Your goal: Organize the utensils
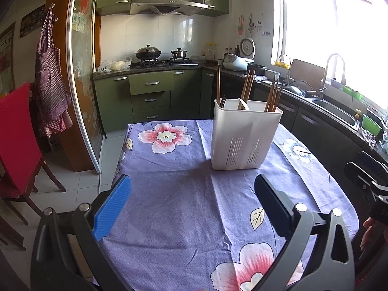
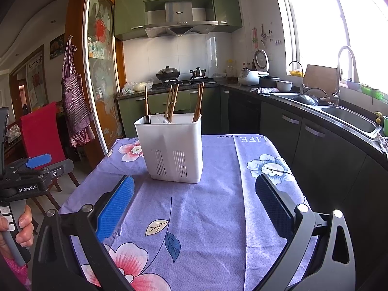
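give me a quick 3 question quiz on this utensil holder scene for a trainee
1. True or false: the left gripper is shut on a chopstick.
2. The white holder stands on: A) a floral tablecloth B) the counter C) a chair
3. Fill in: the wooden chopsticks stand ____ in the holder.

Key: 1 false, both it and the right gripper are open and empty; 2 A; 3 upright
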Available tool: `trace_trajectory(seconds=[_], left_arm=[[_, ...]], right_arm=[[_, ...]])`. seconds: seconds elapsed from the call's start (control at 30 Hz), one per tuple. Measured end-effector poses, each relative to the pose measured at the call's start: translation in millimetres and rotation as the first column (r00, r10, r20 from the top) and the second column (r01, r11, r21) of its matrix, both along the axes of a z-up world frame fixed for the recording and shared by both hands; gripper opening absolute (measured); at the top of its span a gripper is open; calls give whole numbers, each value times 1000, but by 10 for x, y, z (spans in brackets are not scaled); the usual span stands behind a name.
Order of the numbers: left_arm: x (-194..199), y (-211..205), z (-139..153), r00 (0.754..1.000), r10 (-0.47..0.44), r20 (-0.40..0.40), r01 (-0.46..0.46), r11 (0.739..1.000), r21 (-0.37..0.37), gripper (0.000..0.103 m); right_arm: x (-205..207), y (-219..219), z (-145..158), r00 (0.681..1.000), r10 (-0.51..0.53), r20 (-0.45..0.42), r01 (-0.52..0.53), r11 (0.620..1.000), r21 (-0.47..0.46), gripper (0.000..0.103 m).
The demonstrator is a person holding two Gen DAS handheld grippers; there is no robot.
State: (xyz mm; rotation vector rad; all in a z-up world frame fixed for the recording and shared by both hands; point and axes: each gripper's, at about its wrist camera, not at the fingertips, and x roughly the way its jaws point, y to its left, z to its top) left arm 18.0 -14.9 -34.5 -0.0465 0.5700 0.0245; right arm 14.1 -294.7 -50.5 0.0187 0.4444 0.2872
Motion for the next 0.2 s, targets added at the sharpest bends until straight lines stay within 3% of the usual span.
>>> trace_trajectory(seconds=[0.2], left_arm=[[35, 39, -46, 1000, -12, -20, 12, 1000, -19, 96]], right_arm=[[14, 6, -1, 1000, -1, -2, 1, 1000, 0, 99]])
